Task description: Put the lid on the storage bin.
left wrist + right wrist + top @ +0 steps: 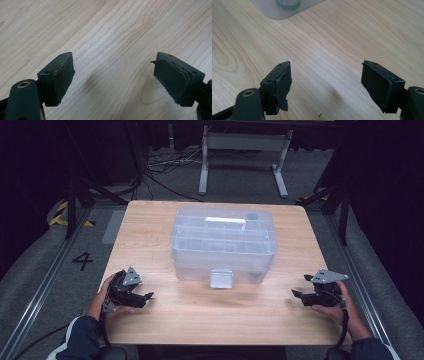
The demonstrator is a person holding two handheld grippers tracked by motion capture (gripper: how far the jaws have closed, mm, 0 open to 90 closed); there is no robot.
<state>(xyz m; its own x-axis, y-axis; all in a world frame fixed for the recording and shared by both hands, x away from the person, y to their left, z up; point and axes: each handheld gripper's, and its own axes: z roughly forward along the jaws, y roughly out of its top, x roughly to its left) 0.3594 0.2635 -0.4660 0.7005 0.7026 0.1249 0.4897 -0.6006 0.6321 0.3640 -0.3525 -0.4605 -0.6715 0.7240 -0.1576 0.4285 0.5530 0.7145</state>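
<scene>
1. While both rest low near the table's [165, 320] front corners, the left gripper [148, 296] and right gripper [295, 294] gape wide, holding nothing.
2. Between them, farther back, stands the clear lidded box [223, 243].
3. Seen from the right gripper view, the box's corner [279, 10] holds a green-rimmed item [288, 3].

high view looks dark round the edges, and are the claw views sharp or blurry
High view: light falls on the table, the floor beyond is dim, glare on the box lid. Left gripper view: wood grain sharp, soft shadow between open pads. Right gripper view: pads crisp, far box corner blurred.

One clear plastic box [223, 245] sits on one table [150, 230], with two tools: left tool [145, 298] and right tool [298, 293].
</scene>
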